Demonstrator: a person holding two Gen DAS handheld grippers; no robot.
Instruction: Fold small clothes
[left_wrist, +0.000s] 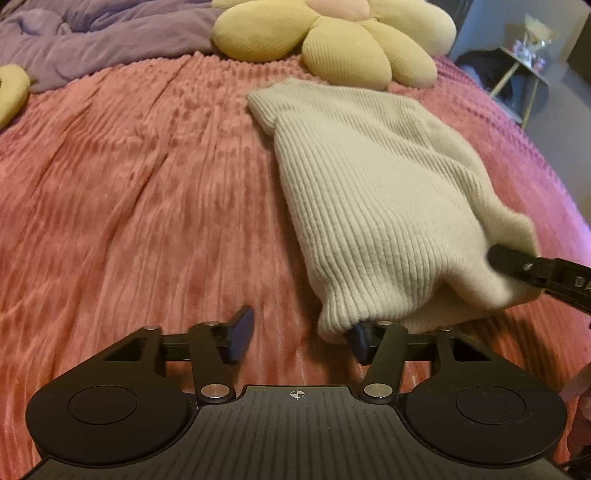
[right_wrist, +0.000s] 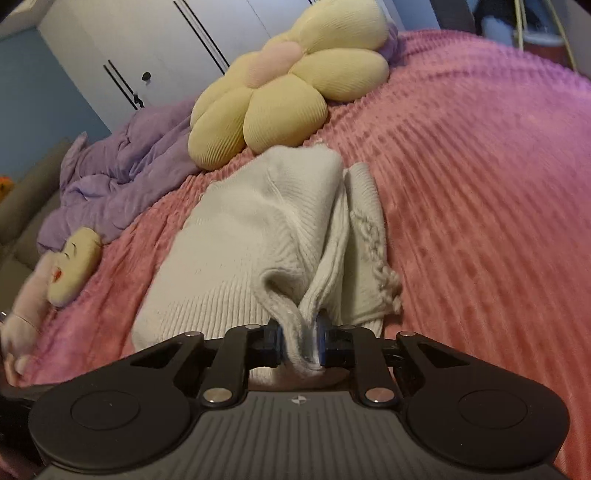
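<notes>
A cream ribbed knit sweater (left_wrist: 365, 192) lies on the pink bedspread (left_wrist: 147, 184), partly folded. My left gripper (left_wrist: 301, 338) is open at the sweater's near hem; its right finger is tucked under the hem edge, its left finger stands on bare bedspread. My right gripper (right_wrist: 300, 341) is shut on a bunched edge of the sweater (right_wrist: 258, 229) and lifts it slightly. In the left wrist view the right gripper (left_wrist: 532, 267) shows at the right, clamped on the sweater's corner.
A yellow flower cushion (left_wrist: 332, 40) lies just beyond the sweater, also in the right wrist view (right_wrist: 280, 96). A purple blanket (right_wrist: 118, 173) is bunched at the back left. A small plush toy (right_wrist: 70, 266) lies left. A side table (left_wrist: 524, 70) stands off the bed's right.
</notes>
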